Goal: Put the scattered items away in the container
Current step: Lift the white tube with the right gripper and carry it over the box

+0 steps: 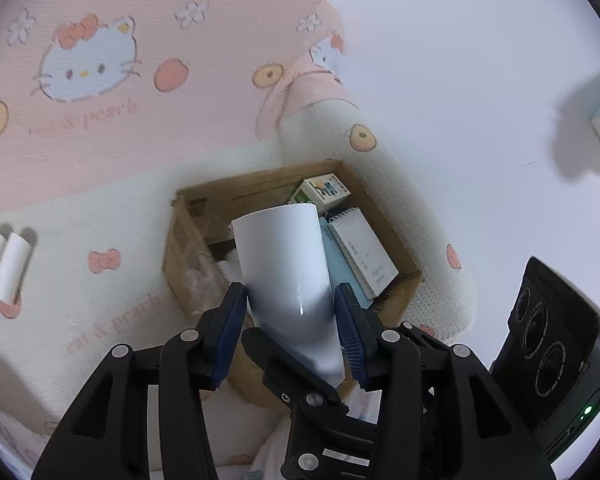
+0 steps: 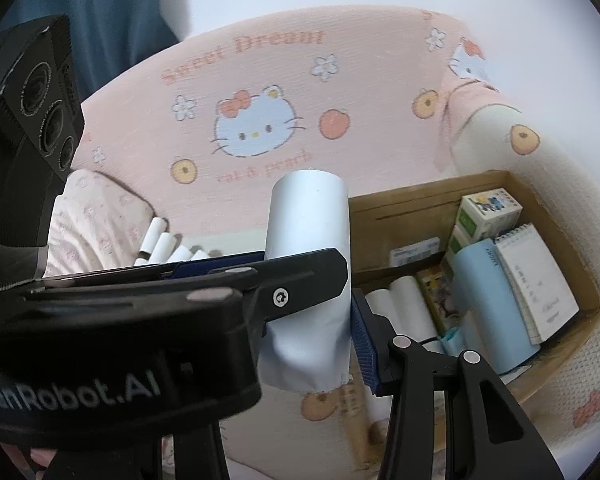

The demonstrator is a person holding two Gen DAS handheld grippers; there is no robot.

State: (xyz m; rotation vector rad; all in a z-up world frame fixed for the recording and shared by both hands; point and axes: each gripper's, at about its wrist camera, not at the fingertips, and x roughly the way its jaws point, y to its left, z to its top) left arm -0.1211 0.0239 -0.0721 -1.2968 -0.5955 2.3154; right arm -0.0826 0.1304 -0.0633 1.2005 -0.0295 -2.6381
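A white paper roll (image 1: pixel 280 252) hangs above an open cardboard box (image 1: pixel 260 182) on a cat-print bedspread. My left gripper (image 1: pixel 292 292) has its blue pads against both sides of the roll. My right gripper (image 2: pixel 312 312) is shut on the crumpled lower end of the roll (image 2: pixel 308 216); only its right pad shows, the other finger is hidden. One finger (image 1: pixel 292 368) of it crosses under the roll in the left wrist view. A left finger (image 2: pixel 300 276) crosses in front of the roll in the right wrist view. The box (image 2: pixel 428 196) lies to the right there.
The box holds a spiral notebook (image 2: pixel 536 280), a pale blue book (image 2: pixel 488 300), a small printed carton (image 2: pixel 488 208) and white rolls (image 2: pixel 404 304). Several more white rolls (image 2: pixel 160 240) lie loose on the bedspread at the left. A pink cat-print cushion (image 1: pixel 120 80) stands behind.
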